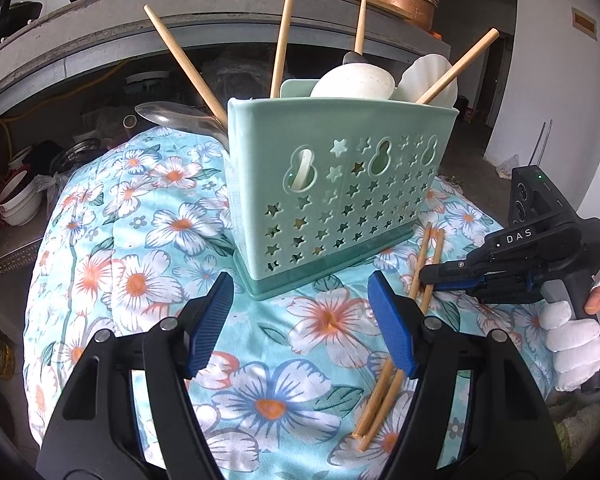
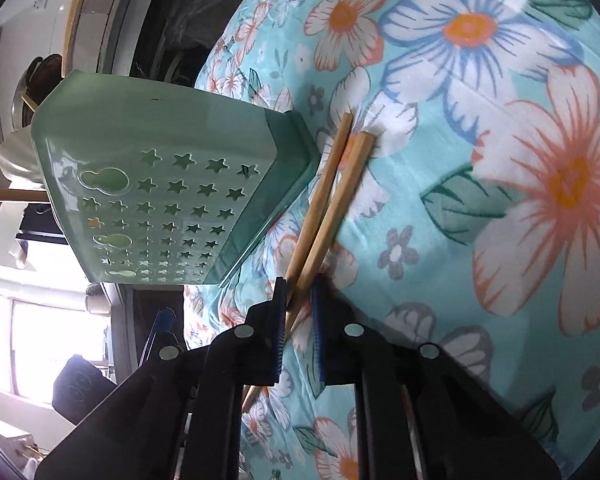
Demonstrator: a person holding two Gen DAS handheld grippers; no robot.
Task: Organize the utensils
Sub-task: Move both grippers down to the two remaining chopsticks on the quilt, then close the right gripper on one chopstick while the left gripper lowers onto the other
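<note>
With my right gripper (image 2: 299, 286) pinched narrow around the pair of pale wooden chopsticks (image 2: 332, 200) lying on the turquoise cloth printed with white and orange flowers (image 2: 480, 184), I judge I am at the pick-up step of tidying these utensils. The blue pads (image 2: 318, 332) press the 2 sticks from either side near their middle, while the far tips rest just beside the base of the mint-green plastic utensil holder punched with star-shaped holes (image 1: 340, 184). My left gripper (image 1: 300, 320) hangs with its fingers wide apart and nothing between them, aimed at the front of that holder. The holder stands upright on the cloth and already carries several wooden chopsticks (image 1: 282, 40), a white ceramic spoon (image 1: 354, 82) and a metal spoon (image 1: 172, 116) leaning out on the left. Next, I reckon, the pair must be lifted clear of the cloth, tipped upright and lowered into an open compartment without knocking the light holder over. The only writing I can read is "DAS" on the black body of my right gripper, seen from the left wrist.
</note>
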